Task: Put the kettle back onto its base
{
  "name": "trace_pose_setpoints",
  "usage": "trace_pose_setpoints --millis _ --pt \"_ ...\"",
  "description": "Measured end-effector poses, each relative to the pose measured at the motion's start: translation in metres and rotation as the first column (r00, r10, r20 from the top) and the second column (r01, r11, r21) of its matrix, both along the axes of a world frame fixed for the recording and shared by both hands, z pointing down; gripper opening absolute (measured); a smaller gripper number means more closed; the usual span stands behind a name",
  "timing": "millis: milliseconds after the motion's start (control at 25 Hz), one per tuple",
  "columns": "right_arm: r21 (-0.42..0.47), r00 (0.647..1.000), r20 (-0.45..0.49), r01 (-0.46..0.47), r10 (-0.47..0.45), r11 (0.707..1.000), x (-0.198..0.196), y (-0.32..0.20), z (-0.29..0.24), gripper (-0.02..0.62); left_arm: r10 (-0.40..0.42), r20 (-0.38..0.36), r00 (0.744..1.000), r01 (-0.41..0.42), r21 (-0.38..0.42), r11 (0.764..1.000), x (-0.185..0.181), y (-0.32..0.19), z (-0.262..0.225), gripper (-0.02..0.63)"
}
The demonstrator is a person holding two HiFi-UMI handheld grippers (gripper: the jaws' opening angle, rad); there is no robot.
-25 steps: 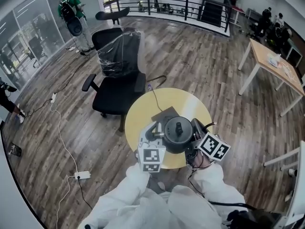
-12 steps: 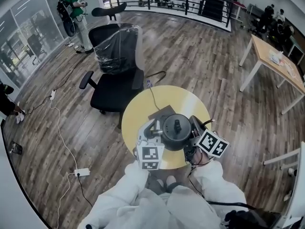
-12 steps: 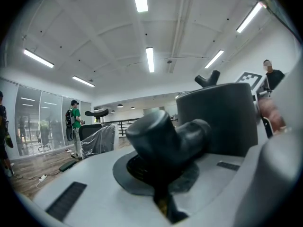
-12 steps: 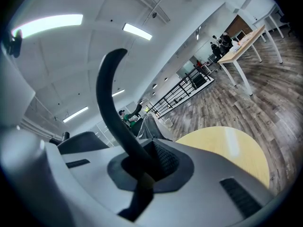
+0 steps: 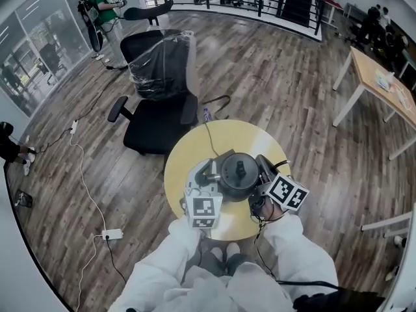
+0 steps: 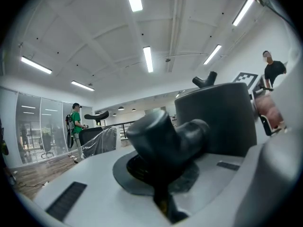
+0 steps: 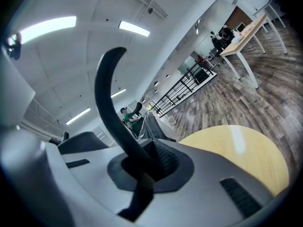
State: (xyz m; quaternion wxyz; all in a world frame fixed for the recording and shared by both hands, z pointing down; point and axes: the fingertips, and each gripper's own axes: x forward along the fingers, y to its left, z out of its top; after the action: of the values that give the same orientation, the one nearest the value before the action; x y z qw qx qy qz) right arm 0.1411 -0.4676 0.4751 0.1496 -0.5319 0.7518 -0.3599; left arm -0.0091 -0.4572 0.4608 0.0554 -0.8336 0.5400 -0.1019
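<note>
A: Left tool [image 6: 161, 174] is clamped tight on a stubby black part on the left side of the kettle [image 5: 239, 174]. It reads as the spout [image 6: 163, 136], but I'm not certain.
B: Kettle position?
A: Between both tools, over the near half of the round yellow bench [image 5: 227, 132]. Upright, lid on, knob up.
B: Base?
A: One corner of the dark base [image 5: 223, 155] shows just behind-left of the kettle. The kettle overlaps it in the head view. Can't tell whether it's seated or clear of it. The cable [image 5: 209, 135] runs from the base across the bench to the far edge.
B: Right side?
A: Right tool [image 7: 142, 171] is closed on the curved black handle [image 7: 110, 108], which rises from between its jaws.
</note>
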Motion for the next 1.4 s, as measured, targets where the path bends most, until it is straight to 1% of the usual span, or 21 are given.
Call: trace_pose_setpoints --millis 240,520,760,880,1160,1400 --pt "-0.027 0.999 0.018 0.036 -0.035 0.999 -0.006 -0.037 0.032 0.011 -0.034 0.018 0.999 0.034 -0.024 0.999 -0.005 -0.031 0.029 -0.003" --pt "-0.071 0.998 0.035 0.045 -0.043 0.996 -0.007 -0.067 0.077 0.011 -0.040 0.036 0.999 0.042 -0.064 0.997 -0.005 -0.060 0.071 -0.003" --pt "-0.088 0.998 0.015 0.059 -0.058 0.994 -0.014 -0.082 0.109 0.011 -0.077 0.021 0.997 0.078 -0.102 0.992 -0.014 -0.071 0.107 -0.003" --pt "-0.104 0.998 -0.015 0.055 -0.057 0.993 -0.012 -0.090 0.129 0.011 -0.093 0.021 0.995 0.095 -0.113 0.989 -0.020 -0.077 0.121 -0.003" --pt "-0.107 0.998 0.021 0.068 -0.066 0.992 -0.019 -0.100 0.145 0.011 -0.094 0.028 0.995 0.097 -0.130 0.987 -0.021 -0.087 0.141 -0.003" --pt "-0.112 0.998 0.014 0.064 -0.063 0.992 -0.016 -0.105 0.159 0.011 -0.091 0.030 0.995 0.095 -0.146 0.985 -0.019 -0.093 0.156 -0.003"
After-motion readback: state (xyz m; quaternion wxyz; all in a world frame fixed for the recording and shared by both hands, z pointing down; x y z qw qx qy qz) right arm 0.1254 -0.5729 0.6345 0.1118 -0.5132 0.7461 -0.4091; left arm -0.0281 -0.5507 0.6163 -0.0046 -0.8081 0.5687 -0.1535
